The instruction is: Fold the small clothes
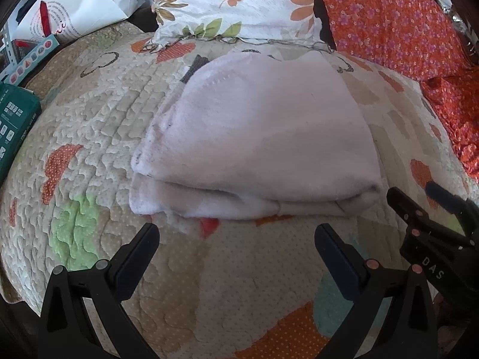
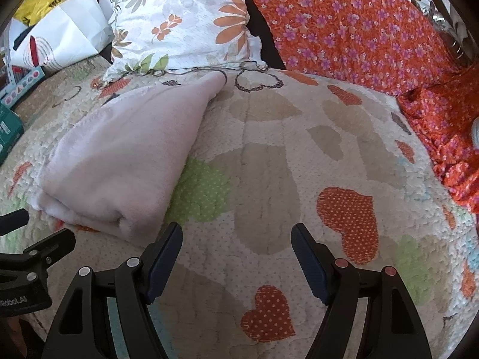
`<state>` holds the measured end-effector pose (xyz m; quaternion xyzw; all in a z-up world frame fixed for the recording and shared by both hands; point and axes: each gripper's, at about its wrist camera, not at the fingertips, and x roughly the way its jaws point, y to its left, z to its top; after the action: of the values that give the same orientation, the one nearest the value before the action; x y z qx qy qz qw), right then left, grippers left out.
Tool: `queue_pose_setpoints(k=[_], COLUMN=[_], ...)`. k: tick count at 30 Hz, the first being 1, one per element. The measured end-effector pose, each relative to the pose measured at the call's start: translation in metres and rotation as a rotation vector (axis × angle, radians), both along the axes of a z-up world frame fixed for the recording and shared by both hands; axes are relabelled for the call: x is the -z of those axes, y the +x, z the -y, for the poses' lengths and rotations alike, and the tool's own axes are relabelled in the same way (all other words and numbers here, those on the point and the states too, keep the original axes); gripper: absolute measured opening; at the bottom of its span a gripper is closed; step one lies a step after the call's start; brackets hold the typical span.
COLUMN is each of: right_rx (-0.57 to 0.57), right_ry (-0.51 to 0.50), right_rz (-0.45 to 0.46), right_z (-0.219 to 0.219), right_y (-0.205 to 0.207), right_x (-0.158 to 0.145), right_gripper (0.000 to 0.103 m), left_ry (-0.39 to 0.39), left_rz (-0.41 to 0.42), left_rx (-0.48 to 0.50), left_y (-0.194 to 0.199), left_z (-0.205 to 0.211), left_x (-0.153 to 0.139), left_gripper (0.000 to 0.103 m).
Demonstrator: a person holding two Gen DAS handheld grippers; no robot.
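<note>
Because the pale pink fleece cloth (image 1: 257, 137) lies already folded into a thick, layered bundle at mid-frame on the heart-patterned quilted bed cover (image 1: 98, 137), both tools hang back empty: left tool (image 1: 236, 249) and right tool (image 2: 236, 257) gape wide, just short of its near edge.

A folded cloth (image 1: 257, 137) lies on the quilt (image 1: 98, 137) of the bed. Behind it a pillow (image 1: 233, 3) leans, with a flowered spread (image 1: 389, 21) to its right. Left of the pillow sits a paper bag (image 1: 74, 9); boxes (image 1: 15, 116) line the quilt's left edge.
</note>
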<state>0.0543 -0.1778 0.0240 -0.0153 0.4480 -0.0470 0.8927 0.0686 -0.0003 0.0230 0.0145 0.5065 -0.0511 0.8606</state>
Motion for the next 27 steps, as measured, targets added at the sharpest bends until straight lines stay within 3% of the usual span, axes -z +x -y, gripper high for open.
queue_pose_setpoints(k=[15, 27], right_rx=[0.015, 0.019], right_ry=[-0.041, -0.054], right_rz=[0.028, 0.049], right_z=[0.001, -0.001], right_y=[-0.01, -0.016], right_x=[-0.013, -0.019], right_gripper=[0.08, 0.08], left_ry=[0.078, 0.07], left_rz=[0.055, 0.059], left_rx=[-0.001, 0.002], left_y=[-0.01, -0.013], left_z=[0.007, 0.006], left_x=[-0.004, -0.005], left_gripper=[0.103, 0.103])
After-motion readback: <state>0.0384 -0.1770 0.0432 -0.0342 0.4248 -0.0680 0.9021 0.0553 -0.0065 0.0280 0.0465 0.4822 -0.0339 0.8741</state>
